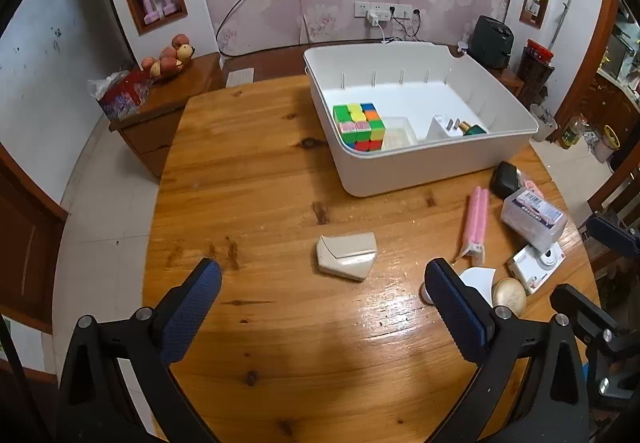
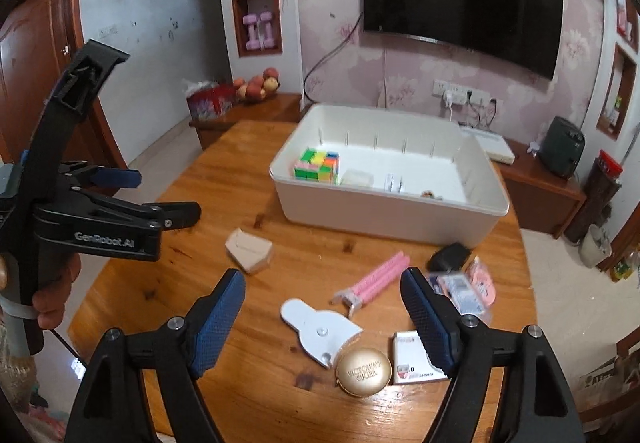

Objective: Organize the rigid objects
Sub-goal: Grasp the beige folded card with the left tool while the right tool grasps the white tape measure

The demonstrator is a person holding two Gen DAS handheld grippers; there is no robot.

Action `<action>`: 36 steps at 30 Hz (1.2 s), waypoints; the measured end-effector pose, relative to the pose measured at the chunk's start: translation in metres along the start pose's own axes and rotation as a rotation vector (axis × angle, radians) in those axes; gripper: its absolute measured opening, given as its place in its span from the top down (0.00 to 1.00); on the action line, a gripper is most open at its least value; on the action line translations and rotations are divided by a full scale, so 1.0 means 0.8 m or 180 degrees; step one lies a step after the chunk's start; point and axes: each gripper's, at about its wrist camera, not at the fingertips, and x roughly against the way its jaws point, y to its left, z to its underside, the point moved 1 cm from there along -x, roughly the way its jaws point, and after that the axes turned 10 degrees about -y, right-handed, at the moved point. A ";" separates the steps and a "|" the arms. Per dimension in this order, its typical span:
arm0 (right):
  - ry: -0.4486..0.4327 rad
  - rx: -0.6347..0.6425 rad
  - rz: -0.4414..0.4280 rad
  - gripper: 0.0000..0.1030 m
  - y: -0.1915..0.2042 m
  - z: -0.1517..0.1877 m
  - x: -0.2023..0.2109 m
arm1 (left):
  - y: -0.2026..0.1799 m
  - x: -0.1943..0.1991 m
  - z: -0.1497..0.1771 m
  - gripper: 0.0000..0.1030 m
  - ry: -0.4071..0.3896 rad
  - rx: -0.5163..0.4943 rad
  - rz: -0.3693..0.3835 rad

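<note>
On the round wooden table (image 1: 256, 179) a white rectangular plastic bin (image 1: 404, 171) stands at the far side. Inside it, a multicoloured puzzle cube (image 1: 359, 127) sits against the near left wall, with a small clear plastic box (image 1: 398, 133) just to its right and a white plug adapter (image 1: 442, 127) and a dark green bottle (image 1: 474, 129) further right.

The left gripper (image 1: 322, 277) is released, jaws spread wide with nothing between them, hovering above bare wood just near of a beige wedge-shaped plastic case (image 1: 347, 255).

The right gripper (image 2: 323, 291) is also released, its jaws empty. Under it lie a white fan-shaped plastic piece (image 2: 316, 329) and a round gold compact (image 2: 363, 371), touching. A pink twin-tube item (image 2: 376, 277) lies farther off, a small white toy camera (image 2: 408, 363) right of the compact, and a black pouch (image 2: 448, 257) close to the bin's near wall.
</note>
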 end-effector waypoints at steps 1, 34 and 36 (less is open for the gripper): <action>0.0025 -0.0022 -0.0009 0.22 -0.004 0.006 -0.005 | -0.002 -0.002 0.003 0.01 -0.0002 -0.0012 0.0003; 0.0813 0.1061 -0.0998 0.23 -0.004 0.104 -0.145 | -0.012 -0.156 0.035 0.01 0.0417 -0.0361 0.0264; 0.0789 0.1076 -0.1030 0.31 -0.004 0.103 -0.143 | -0.013 -0.157 0.037 0.02 0.0404 -0.0363 0.0244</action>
